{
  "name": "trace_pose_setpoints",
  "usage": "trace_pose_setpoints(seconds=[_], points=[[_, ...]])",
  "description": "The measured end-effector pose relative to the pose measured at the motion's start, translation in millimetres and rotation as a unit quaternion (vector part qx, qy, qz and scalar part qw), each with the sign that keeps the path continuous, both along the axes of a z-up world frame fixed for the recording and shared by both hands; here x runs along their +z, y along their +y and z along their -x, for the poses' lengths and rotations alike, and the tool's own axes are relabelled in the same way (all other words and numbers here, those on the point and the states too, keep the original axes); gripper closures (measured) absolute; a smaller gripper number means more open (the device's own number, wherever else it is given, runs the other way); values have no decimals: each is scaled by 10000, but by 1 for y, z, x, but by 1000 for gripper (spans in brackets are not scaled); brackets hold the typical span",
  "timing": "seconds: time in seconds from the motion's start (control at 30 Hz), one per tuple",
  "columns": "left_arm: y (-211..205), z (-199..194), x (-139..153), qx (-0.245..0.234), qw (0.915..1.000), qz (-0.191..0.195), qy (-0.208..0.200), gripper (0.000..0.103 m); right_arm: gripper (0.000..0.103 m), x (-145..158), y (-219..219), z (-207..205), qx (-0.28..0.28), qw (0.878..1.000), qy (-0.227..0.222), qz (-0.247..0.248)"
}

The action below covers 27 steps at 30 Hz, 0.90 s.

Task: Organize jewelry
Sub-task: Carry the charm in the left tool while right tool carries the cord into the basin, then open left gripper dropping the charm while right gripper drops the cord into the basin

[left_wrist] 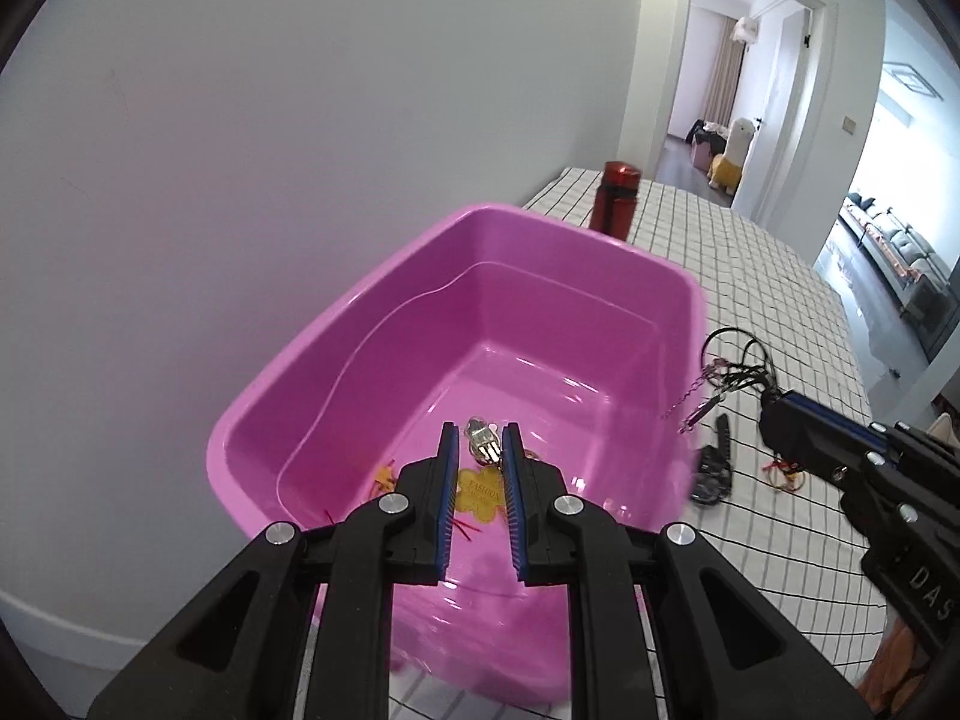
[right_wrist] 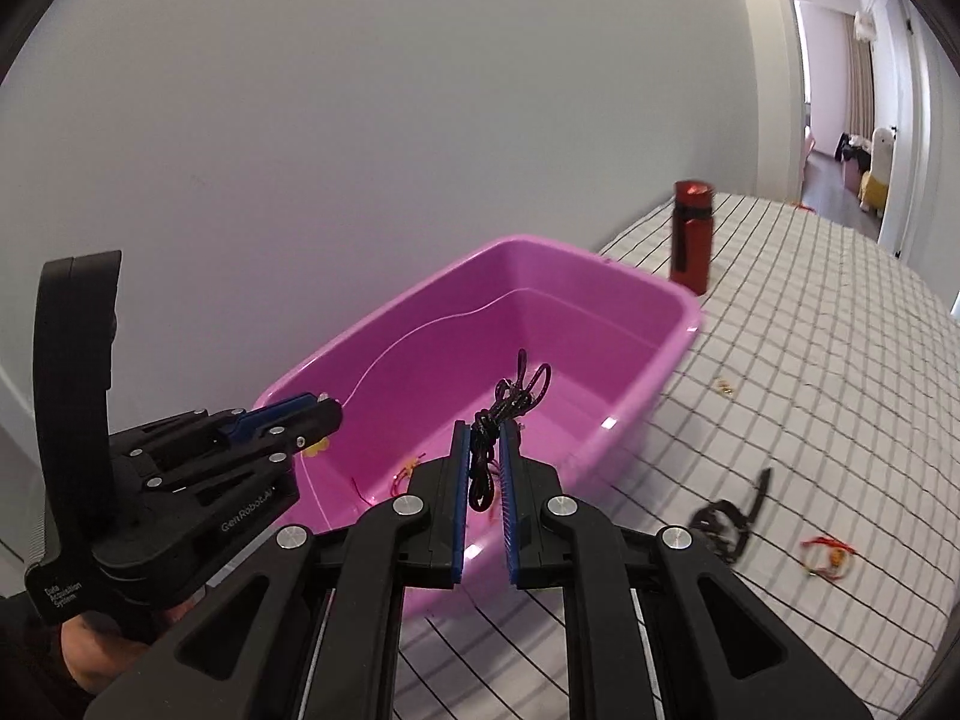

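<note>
Left claw (left_wrist: pixel 481 432) over pink plastic tub (left_wrist: pixel 336 324), jaws slightly apart, silver metal trinket (left_wrist: pixel 482 443) between the tips; grip contact unclear. Yellow flower tag (left_wrist: pixel 478 495) on tub floor below. Right claw (left_wrist: pixel 771 402) beside tub holds black cords with chain (left_wrist: pixel 729 369) above checkered counter (left_wrist: pixel 780 276). Black watch (left_wrist: pixel 714 468) on counter, red bottle (left_wrist: pixel 615 198) behind tub.

Home, prob. apartment. I'm working at table w/ white black-grid cloth (left_wrist: pixel 750 276), set against plain white wall. Pink plastic tub (left_wrist: pixel 372 324) on cloth, household type; red flask (left_wrist: pixel 615 198) just behind tub. Beyond table's far end, open doorway (left_wrist: pixel 738 78) into bedroom-like rm: beige curtain, wall AC unit, alpaca plush toy (left_wrist: pixel 735 153) on floor. Right of table, opening to living rm w/ grey sofa (left_wrist: pixel 900 240).
</note>
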<state>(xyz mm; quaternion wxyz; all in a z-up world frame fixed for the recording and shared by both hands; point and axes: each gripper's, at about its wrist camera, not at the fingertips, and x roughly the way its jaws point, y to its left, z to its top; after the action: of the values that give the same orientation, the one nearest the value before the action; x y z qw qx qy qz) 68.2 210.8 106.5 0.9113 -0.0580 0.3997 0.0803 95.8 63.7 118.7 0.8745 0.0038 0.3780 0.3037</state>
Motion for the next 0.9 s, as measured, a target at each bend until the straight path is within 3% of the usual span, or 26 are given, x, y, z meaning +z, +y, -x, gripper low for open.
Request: trace_pose_setpoints(seconds=[0.43,0.63,0.67,0.7,0.73,0.77,0.9], points=[[39,-60,-55,-262,9961,30,839,87,93,-50,63,-61,-127,9961,726,475],[44,-67,-69,-281,9935,88,1098,76,93,-65,69,-74,-267,9933,899,676],[45,-68,-70,-275,9933,85,1119,64,91,-67,70,-76,-293,9929,907,714],[46,-67,-68,-257,9934,87,1115,54,73,-68,69,-78,-321,9923,929,752],[48,-66,-67,-232,9939,80,1073,37,60,-68,68,-79,-363,9921,925,771],[49,-64,-64,-192,9946,33,1018,32,45,-66,66,-80,-430,9925,871,744],[54,-57,-57,-155,9956,-17,920,28,42,-57,56,-82,-642,9927,758,683]])
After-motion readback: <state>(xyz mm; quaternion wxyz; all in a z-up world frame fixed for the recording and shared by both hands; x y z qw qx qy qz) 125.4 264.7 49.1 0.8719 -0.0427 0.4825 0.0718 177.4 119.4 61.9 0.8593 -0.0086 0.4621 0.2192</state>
